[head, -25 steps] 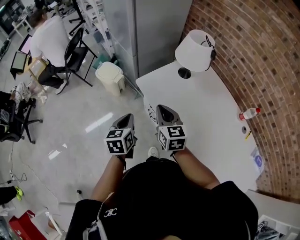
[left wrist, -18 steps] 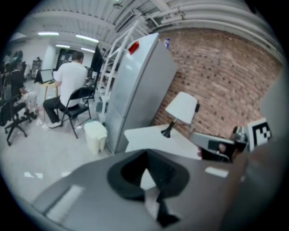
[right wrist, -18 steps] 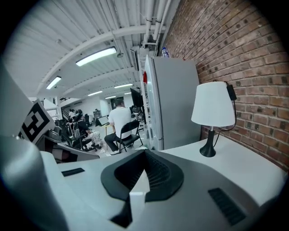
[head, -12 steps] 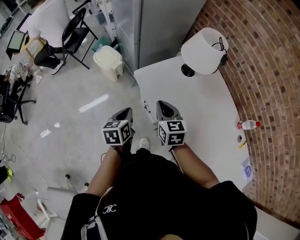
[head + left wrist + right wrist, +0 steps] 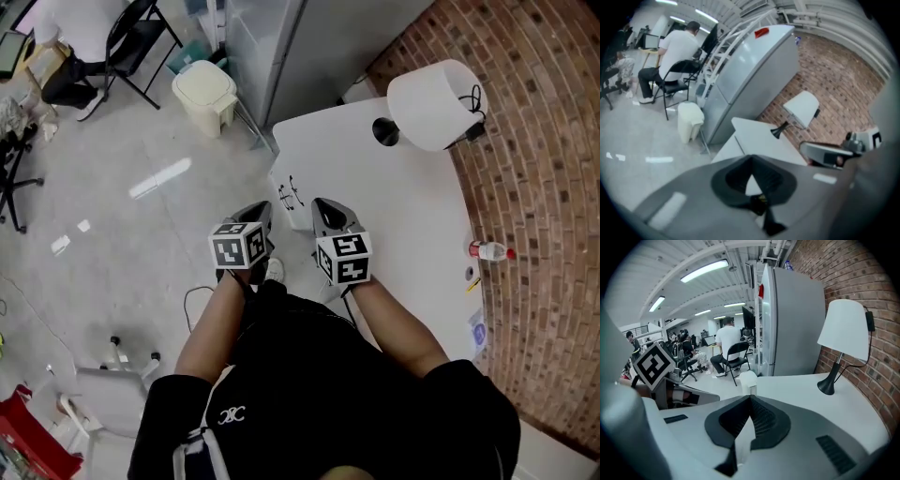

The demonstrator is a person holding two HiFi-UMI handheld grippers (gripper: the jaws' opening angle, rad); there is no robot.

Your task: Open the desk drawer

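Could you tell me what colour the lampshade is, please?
The lampshade is white; the right gripper view shows it best.

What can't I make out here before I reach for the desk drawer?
Drawer handle, head view: the desk front is seen steeply from above; only small black marks show, too small to read.
Desk front, left gripper view: the left gripper covers its lower part with its own body.
Bottle label, head view: too small.

A white desk carries a lamp at its far end and a small bottle near its brick-wall edge.
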